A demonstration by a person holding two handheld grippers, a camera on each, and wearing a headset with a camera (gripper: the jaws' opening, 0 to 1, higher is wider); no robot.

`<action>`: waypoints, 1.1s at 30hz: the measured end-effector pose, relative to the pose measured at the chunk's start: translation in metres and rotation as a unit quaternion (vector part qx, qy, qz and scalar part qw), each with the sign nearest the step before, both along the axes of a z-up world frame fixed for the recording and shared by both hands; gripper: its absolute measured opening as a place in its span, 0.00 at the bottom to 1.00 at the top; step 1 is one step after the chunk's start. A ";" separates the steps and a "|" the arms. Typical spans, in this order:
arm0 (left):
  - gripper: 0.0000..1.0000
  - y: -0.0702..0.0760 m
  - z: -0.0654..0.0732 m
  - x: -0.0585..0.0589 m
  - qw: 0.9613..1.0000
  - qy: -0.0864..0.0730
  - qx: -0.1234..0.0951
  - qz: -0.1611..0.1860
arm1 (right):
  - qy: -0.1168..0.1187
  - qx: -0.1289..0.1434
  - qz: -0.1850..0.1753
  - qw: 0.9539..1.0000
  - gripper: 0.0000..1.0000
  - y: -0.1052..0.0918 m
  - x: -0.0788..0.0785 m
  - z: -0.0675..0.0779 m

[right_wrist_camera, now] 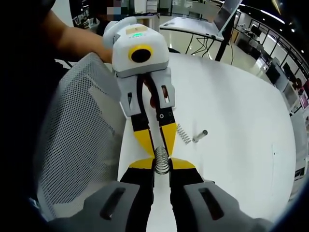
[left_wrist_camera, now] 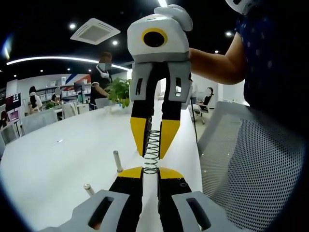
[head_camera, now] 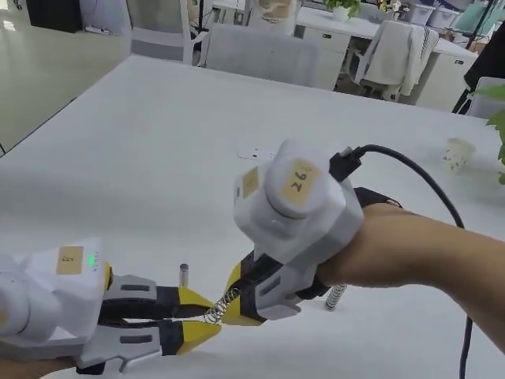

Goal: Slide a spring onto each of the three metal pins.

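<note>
Between my left hand-held gripper (left_wrist_camera: pixel 150 171) and right hand-held gripper (right_wrist_camera: pixel 162 165): one spring (left_wrist_camera: pixel 151 145), bright steel wire, open coils, short; each pair of jaws clamped on one end. Handling: I should release one end, keep the coil straight, line its bore over the upright pin (head_camera: pixel 184 275) close by, then lower. Spare spring (head_camera: pixel 337 296), seemingly loose, on surface (head_camera: pixel 158 158).

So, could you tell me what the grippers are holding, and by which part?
One spring, held by both: the left gripper grips one end, the right gripper the other.
</note>
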State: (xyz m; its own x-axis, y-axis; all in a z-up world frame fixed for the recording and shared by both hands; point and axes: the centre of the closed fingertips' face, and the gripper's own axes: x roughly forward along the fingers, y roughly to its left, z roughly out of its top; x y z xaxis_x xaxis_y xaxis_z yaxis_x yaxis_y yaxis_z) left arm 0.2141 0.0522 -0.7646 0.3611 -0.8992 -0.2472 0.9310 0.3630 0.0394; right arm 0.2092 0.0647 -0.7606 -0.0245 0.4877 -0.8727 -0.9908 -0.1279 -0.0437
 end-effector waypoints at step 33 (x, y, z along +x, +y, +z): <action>0.15 0.004 -0.008 0.002 1.000 0.020 -0.005 0.012 | -0.005 -0.012 -0.013 1.000 0.09 -0.011 0.011 0.002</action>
